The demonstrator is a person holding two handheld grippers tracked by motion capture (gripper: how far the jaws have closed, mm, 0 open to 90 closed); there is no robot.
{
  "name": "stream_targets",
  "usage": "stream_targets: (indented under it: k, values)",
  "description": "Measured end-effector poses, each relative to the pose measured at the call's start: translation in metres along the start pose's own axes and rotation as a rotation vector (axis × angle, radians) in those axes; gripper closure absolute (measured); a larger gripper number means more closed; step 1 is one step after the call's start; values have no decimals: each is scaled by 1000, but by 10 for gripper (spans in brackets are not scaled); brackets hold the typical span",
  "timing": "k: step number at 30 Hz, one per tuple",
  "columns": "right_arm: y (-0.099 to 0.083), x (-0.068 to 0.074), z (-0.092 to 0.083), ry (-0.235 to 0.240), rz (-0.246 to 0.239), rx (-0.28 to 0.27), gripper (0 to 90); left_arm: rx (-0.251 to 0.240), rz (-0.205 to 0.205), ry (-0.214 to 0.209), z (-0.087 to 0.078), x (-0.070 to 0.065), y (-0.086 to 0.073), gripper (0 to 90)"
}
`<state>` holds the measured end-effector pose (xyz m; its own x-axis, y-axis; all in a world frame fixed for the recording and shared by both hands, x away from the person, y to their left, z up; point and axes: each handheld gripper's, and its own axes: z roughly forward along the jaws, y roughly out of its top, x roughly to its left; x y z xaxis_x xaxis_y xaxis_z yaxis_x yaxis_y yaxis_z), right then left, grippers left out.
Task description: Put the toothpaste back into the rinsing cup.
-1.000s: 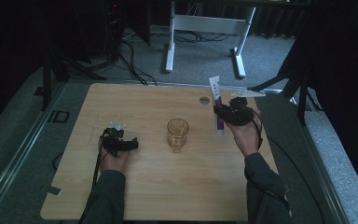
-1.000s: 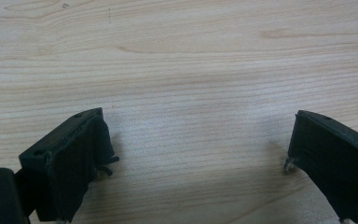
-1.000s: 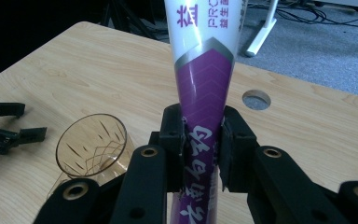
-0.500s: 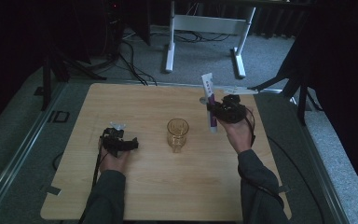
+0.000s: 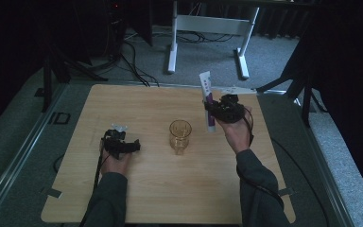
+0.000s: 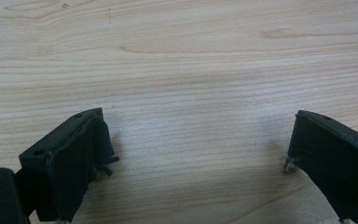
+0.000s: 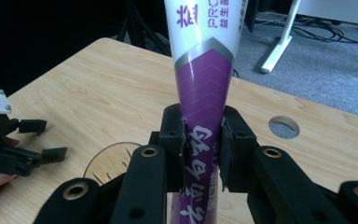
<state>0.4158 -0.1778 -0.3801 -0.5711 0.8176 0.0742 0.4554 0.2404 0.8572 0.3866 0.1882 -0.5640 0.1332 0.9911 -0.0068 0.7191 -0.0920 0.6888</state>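
One toothpaste tube (image 5: 208, 100) clamped in right claw (image 5: 211, 109); one glass (image 5: 180, 136); left claw (image 5: 133, 147) apart.

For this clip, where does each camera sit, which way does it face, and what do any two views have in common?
High view: above the person's side, looking forward and down on the wooden table; both forearms, the left gripper and the right gripper show.
Left gripper view: rides the left gripper, facing down at bare tabletop between its open jaws.
Right gripper view: rides the right gripper, facing across the table; its jaws clamp the purple and white tube.
Shared: high and right gripper views both show the tube, the glass cup and the left gripper.
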Motion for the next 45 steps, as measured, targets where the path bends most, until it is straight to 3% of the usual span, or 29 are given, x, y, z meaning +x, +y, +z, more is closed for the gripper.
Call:
stream_targets:
  k: [45]
  values:
    - [11, 30, 29, 74, -41, -48, 742, 0, 0, 0, 0, 0, 0, 42]
